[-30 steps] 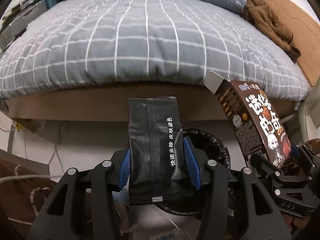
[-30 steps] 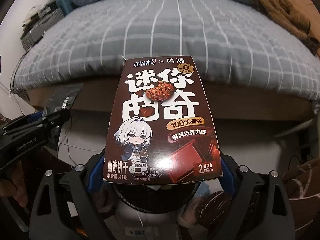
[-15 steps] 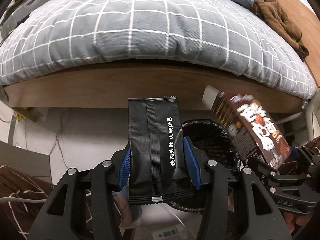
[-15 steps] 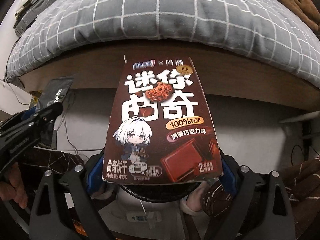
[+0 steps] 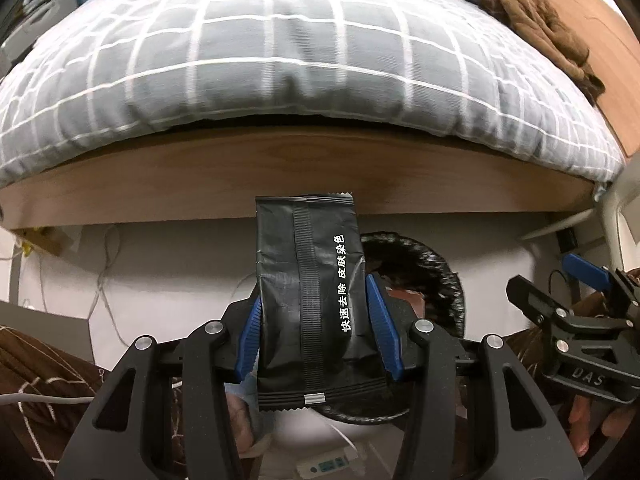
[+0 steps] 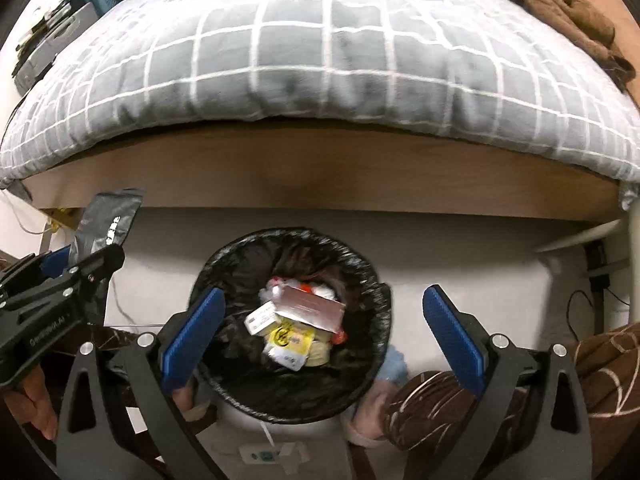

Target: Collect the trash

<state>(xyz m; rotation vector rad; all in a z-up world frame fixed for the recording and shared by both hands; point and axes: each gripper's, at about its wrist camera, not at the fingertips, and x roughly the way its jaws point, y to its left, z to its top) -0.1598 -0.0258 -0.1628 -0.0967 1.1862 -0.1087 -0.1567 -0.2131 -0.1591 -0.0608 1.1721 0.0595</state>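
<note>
The left gripper (image 5: 314, 326) pinches a black sachet (image 5: 308, 300) between its blue pads, the sachet standing upright above the near rim of the trash bin (image 6: 372, 280). The right gripper (image 6: 324, 332) hangs over the bin with jaws opening, spread wide, nothing between them. A brown box (image 6: 310, 306) lies inside the bin on other trash. The bin stands on the floor beside the bed frame (image 6: 320, 172).

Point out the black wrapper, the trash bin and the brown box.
black wrapper (image 5: 308, 300), left wrist view, middle seam.
trash bin (image 6: 372, 272), right wrist view, liner rim.
brown box (image 6: 312, 306), right wrist view, upturned face.
</note>
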